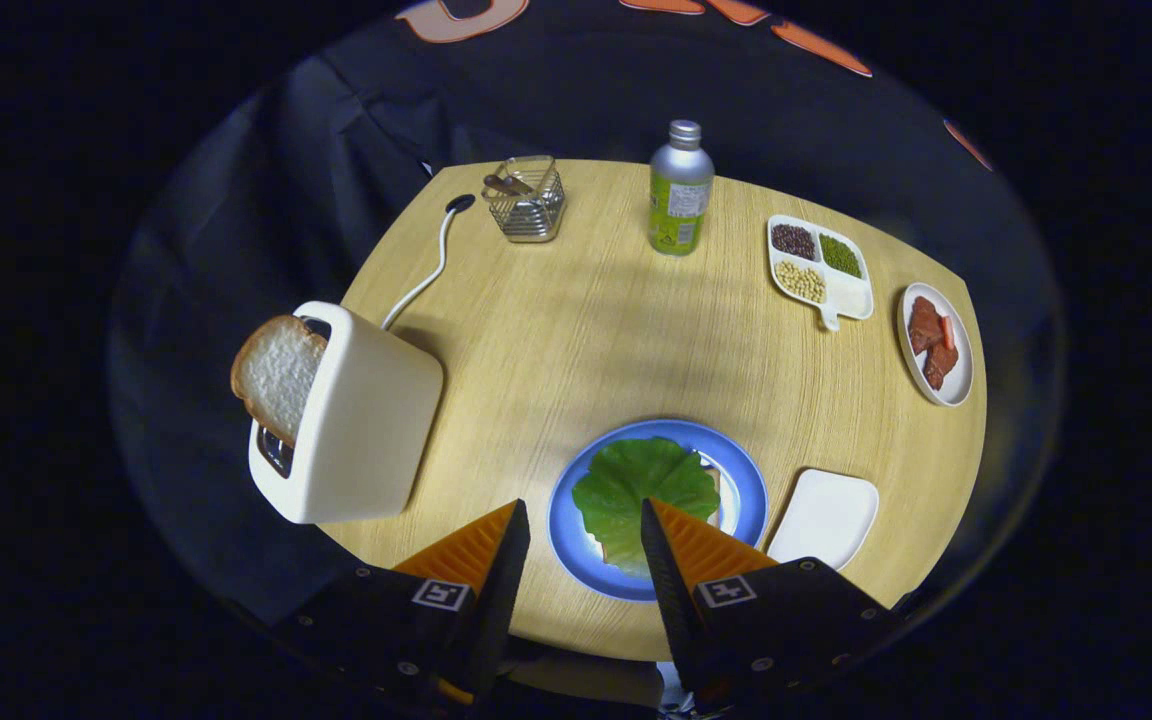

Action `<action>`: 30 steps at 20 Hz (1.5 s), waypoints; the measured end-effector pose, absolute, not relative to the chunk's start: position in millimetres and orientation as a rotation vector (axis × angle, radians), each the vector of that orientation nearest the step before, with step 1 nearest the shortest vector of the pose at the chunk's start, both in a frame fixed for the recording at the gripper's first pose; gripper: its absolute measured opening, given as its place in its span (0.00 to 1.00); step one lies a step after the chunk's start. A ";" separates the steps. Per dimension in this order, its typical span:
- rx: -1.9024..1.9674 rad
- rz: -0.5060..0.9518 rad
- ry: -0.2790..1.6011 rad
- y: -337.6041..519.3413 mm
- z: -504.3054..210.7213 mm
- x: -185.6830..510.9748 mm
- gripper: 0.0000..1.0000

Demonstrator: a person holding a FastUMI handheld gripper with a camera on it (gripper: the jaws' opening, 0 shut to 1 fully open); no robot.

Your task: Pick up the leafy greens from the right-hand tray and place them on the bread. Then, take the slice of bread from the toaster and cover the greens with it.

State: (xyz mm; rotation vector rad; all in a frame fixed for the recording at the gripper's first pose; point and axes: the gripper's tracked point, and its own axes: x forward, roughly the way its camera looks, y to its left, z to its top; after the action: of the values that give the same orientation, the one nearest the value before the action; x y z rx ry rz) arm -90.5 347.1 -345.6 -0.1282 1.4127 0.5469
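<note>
My gripper [584, 515] hangs open over the round blue plate [748, 480]; bare wood table [576, 340] lies ahead, with the white toaster [361, 430] flanking left and the empty white tray [826, 515] right.

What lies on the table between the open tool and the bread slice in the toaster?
In the gripper view, only the toaster's own white body and bare table lie between the open tool and the bread slice, which sticks up out of its slot.
</note>
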 end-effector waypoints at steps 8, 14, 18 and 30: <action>-0.126 0.654 1.353 430.2 -286.8 -98.5 0.80; -0.122 0.689 1.362 481.8 -265.4 -100.7 0.84; -0.140 0.718 1.382 515.1 -257.1 -105.2 0.94; -0.142 0.696 1.506 580.5 -290.1 -116.1 0.90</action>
State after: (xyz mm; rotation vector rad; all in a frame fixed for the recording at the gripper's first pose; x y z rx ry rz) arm -116.1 580.5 -290.1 -0.1425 1.5057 0.6958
